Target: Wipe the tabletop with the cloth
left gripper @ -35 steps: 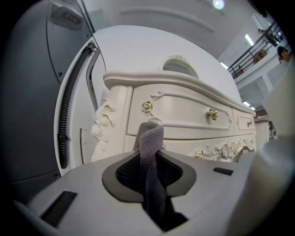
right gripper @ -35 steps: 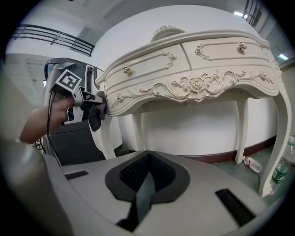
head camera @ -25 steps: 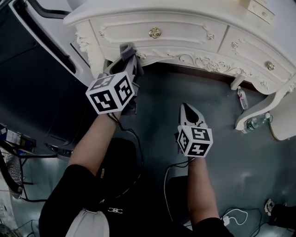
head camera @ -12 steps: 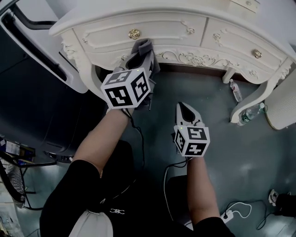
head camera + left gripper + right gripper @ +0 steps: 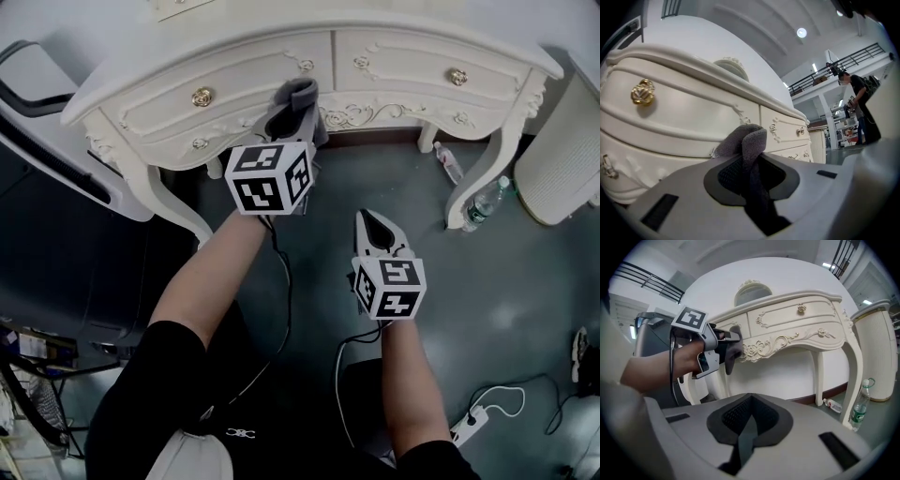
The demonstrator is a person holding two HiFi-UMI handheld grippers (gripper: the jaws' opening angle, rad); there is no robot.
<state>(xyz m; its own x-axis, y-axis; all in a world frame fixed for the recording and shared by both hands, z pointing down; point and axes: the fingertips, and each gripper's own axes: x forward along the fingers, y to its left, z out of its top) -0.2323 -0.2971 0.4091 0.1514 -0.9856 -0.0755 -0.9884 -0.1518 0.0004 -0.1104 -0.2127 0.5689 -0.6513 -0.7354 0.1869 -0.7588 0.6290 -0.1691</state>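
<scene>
Plainly, one ornate white dressing table (image 5: 394, 61) fills the upper part of the head view, with its tabletop mostly cut off at the frame's top edge. Two drawers show on its front, each with one gold knob (image 5: 202, 96). One ribbed white bin (image 5: 562, 141) stands beside the table's right leg, partly out of frame.

There are two grippers. The left gripper (image 5: 292, 114) is clenched on the single grey cloth (image 5: 300, 92). The cloth sticks up out of its jaws just in front of the drawers, below the table's front edge and near its middle. I cannot tell whether it touches the wood. The right gripper (image 5: 379, 223) hangs lower over the floor, jaws pressed together on nothing.

Two plastic bottles are near the right leg, a lying bottle (image 5: 448, 161) and an upright bottle (image 5: 478, 202). Their labels are too small to read.
</scene>
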